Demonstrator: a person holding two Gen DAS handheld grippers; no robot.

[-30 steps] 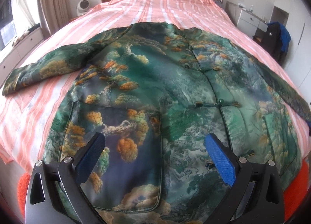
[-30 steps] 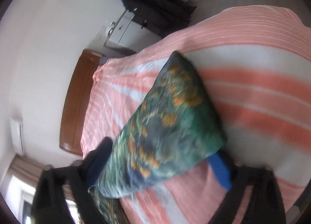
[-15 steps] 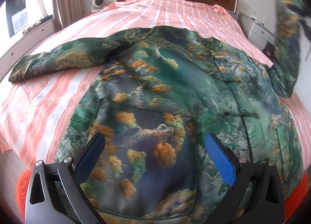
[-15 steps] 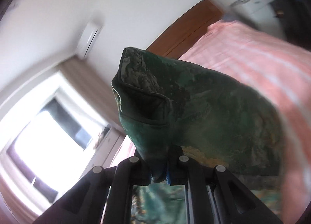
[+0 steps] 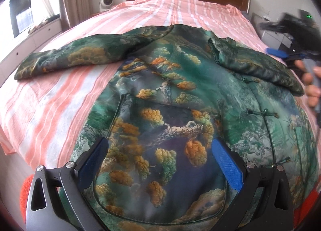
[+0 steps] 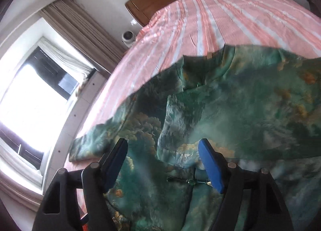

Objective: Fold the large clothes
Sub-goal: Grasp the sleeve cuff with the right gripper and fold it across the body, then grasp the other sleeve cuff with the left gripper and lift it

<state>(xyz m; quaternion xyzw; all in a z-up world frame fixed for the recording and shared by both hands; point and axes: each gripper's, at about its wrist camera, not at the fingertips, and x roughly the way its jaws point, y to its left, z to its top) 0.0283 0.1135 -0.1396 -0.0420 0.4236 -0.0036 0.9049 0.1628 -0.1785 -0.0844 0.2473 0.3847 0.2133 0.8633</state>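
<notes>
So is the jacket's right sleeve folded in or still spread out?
Folded in: the right sleeve lies across the jacket chest, while the left sleeve stays spread.

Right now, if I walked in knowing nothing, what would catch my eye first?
A big green jacket patterned with orange trees lies spread over a pink striped bed. One sleeve is folded across its chest, the other sleeve lies stretched out. A black gripper with blue pads hovers open above its hem.

A bed point(image 5: 180, 16) with a pink-and-white striped cover bears a green, orange-patterned satin jacket point(image 5: 160, 122) spread flat.
</notes>
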